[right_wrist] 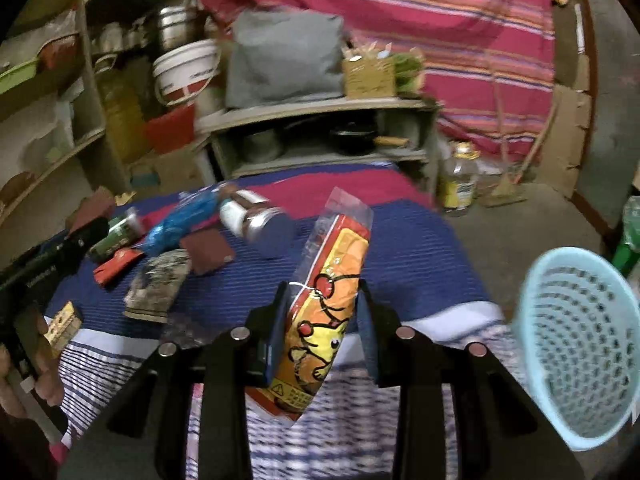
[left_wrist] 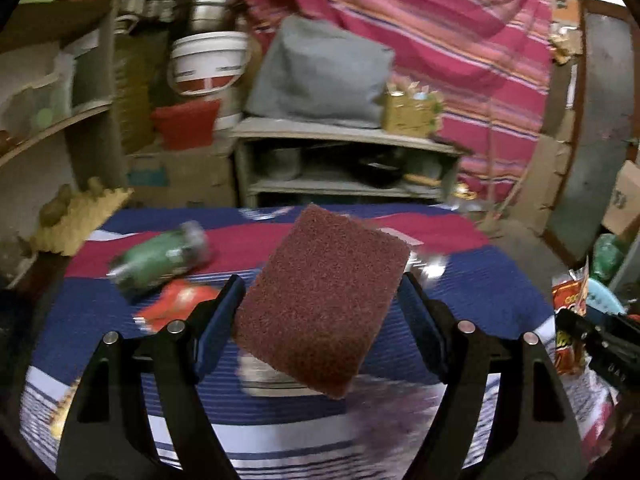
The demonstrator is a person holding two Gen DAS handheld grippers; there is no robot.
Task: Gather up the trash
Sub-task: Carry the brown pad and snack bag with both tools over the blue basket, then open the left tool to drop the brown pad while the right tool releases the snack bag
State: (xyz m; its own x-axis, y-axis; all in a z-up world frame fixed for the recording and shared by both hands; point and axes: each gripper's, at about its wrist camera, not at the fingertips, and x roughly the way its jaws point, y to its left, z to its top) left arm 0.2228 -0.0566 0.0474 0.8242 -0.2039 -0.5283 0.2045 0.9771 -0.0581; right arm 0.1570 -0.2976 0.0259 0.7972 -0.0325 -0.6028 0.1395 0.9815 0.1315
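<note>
The left tool gripped a reddish-brown scouring pad, tilted, lifted above the striped tabletop. Behind it, a green bottle and a red wrapper were smeared by blur; a silvery thing was mostly hidden past the pad's right corner. The right tool was clamped narrow on an orange snack packet, its lower end cut off behind the fingers. A pale blue basket sat right, partly cropped.

White bucket — grey cushion
</note>
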